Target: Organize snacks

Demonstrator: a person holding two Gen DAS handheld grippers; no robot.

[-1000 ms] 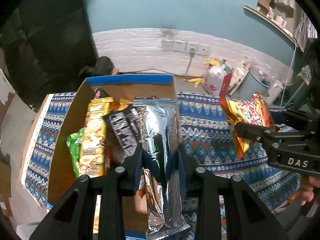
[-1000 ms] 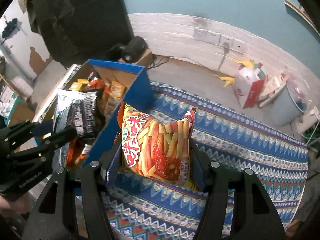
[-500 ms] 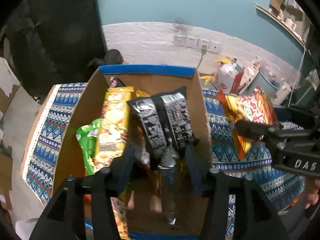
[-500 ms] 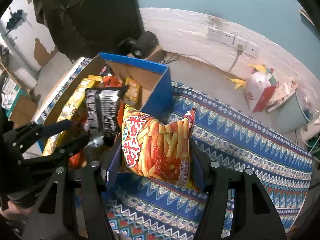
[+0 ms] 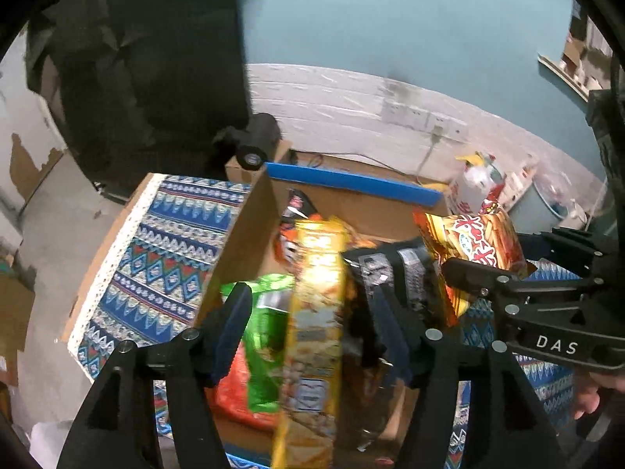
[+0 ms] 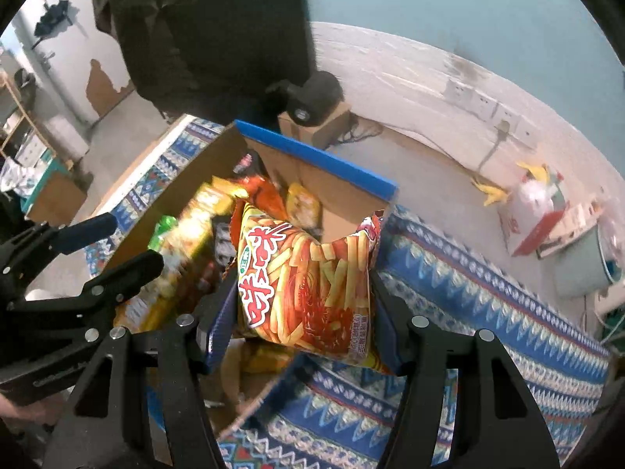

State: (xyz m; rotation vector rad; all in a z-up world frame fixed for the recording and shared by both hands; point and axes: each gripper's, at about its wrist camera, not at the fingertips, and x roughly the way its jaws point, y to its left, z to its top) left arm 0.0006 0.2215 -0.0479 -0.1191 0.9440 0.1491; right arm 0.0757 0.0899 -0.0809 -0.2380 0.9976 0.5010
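Observation:
A cardboard box [image 5: 242, 234] with a blue top edge stands on the patterned cloth and holds several snack packs: a yellow pack [image 5: 316, 305], a green pack [image 5: 269, 332], a black-and-silver pack [image 5: 390, 269]. My left gripper [image 5: 312, 308] is open above the box with nothing between its fingers. My right gripper [image 6: 300, 301] is shut on a red-orange fries bag [image 6: 308, 285] and holds it over the box's right side [image 6: 332, 164]. The bag [image 5: 476, 238] and right gripper [image 5: 508, 273] also show in the left wrist view.
The blue patterned cloth [image 6: 468, 293] covers the table. A dark camera-like object [image 5: 254, 144] sits on a small carton behind the box. A red-white carton [image 6: 535, 211] and a pale bucket [image 6: 586, 262] stand at the far right by the wall.
My left gripper let go of the black-and-silver pack into the box and opened, shifting left. My right gripper carried the fries bag left, from over the cloth to over the box.

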